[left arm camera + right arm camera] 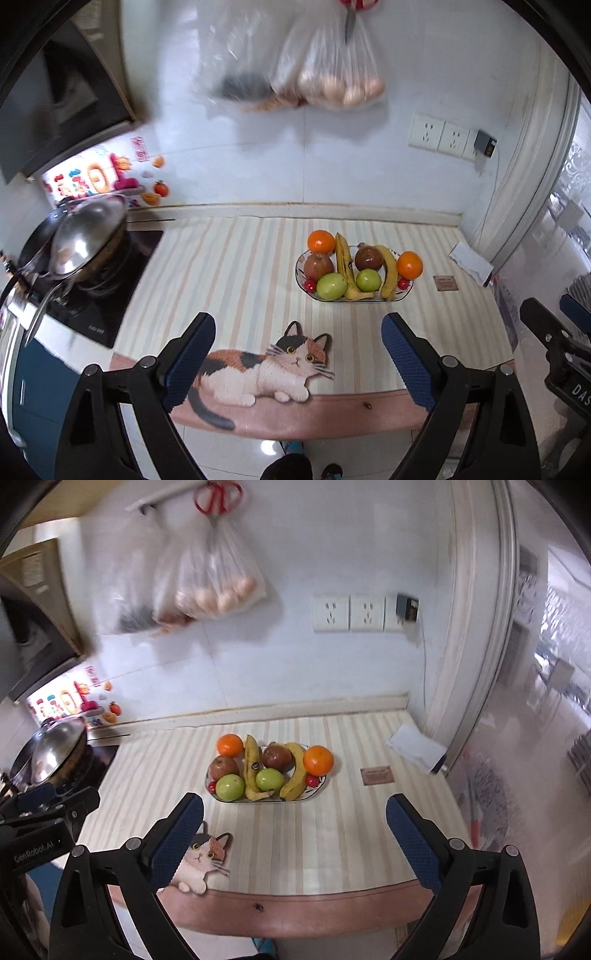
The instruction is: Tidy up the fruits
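Observation:
A glass fruit bowl (pixel 300 275) (pixel 320 787) stands on the striped counter mat. It holds two oranges (pixel 320 241) (pixel 318 760), two bananas (pixel 345 266) (pixel 252 764), two green apples (pixel 331 286) (pixel 230 787), two brown-red fruits (pixel 368 258) (pixel 224 766) and small red cherries (pixel 309 284). My left gripper (pixel 298 338) is open and empty, held back near the counter's front edge. My right gripper (pixel 294 819) is open and empty, also short of the bowl.
A cat-shaped mat (pixel 258 365) (pixel 201 860) lies at the front edge. A wok with lid (pixel 86 240) (pixel 55 749) sits on the stove at left. Plastic bags (pixel 325 74) (pixel 207 587) hang on the wall. A brown coaster (pixel 445 283) (pixel 376 775) and folded paper (pixel 417 747) lie right.

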A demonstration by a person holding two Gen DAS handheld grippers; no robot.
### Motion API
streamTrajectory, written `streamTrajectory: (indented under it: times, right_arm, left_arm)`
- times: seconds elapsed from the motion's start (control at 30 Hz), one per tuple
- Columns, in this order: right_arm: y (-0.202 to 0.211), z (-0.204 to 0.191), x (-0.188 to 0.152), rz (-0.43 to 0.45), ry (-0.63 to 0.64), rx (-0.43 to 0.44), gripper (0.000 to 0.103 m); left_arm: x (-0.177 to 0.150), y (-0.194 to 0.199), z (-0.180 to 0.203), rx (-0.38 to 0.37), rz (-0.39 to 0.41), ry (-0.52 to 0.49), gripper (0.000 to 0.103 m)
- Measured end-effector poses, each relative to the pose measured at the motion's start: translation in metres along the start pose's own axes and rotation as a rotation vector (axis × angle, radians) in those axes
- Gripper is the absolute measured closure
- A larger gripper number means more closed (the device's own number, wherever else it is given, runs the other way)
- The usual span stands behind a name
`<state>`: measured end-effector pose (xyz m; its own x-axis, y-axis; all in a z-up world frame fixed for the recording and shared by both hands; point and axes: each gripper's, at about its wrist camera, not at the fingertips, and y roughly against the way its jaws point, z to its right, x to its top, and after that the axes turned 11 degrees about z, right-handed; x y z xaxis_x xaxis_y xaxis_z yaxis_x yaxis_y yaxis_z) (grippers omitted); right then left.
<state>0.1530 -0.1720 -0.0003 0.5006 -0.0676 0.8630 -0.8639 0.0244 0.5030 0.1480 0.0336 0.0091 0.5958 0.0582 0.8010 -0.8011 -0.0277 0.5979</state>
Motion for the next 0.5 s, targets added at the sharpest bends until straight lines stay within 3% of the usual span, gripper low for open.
streamTrajectory:
  times: [0.3,0.5]
  right_arm:
    - [0.101,0.002,-0.008,0.05,0.033,0.067,0.001]
    - [0.144,-0.004,-0.014,0.08,0.031,0.071,0.0]
  left_arm:
    - [-0.024,0.084,0.005,0.014,0.04,0.028,0.011]
    - [-0.032,0.115,0.001,0.006,0.071,0.021,0.011]
